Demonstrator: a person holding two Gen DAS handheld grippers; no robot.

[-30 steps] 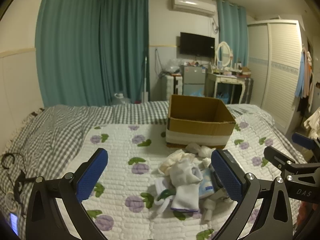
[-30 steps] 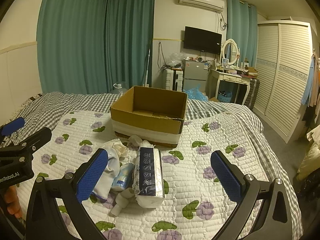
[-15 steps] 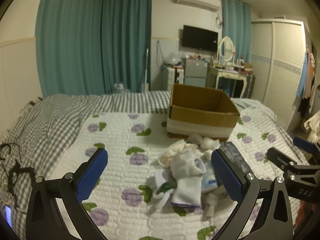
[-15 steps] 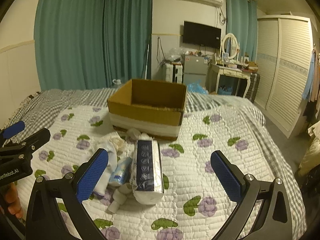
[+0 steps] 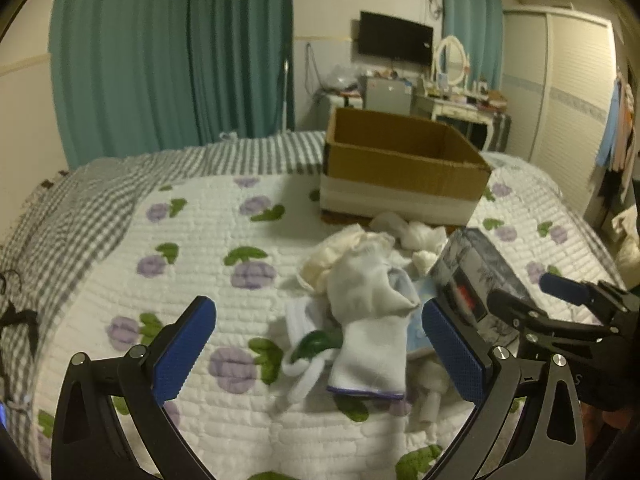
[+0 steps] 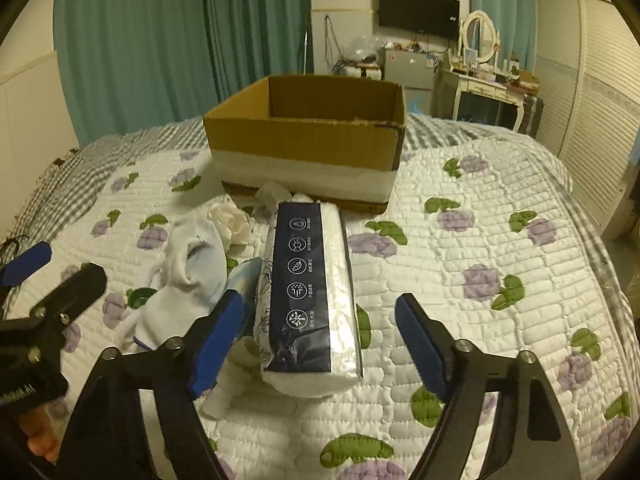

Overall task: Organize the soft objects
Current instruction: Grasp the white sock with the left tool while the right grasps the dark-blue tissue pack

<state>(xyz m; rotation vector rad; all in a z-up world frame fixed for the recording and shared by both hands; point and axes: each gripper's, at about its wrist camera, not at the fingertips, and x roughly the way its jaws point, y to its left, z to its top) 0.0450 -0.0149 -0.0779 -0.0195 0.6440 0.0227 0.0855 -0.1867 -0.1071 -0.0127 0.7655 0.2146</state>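
Right tongs (image 6: 320,336) spread wide, straddling the tissue pack (image 6: 310,296) lengthwise for a side squeeze; left tongs (image 5: 316,354) wide too — lined up on the white sock (image 5: 370,320), cardboard box (image 6: 308,148) just beyond.

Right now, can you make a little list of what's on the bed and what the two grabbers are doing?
place: quilted bed cover with purple flowers
box: cardboard box, open on top, behind the pile
pile: white sock, tissue pack, other small soft white things
left gripper: open, the sock between its fingers, not touching
right gripper: open around the near end of the tissue pack, not squeezing yet
in the box: nothing visible
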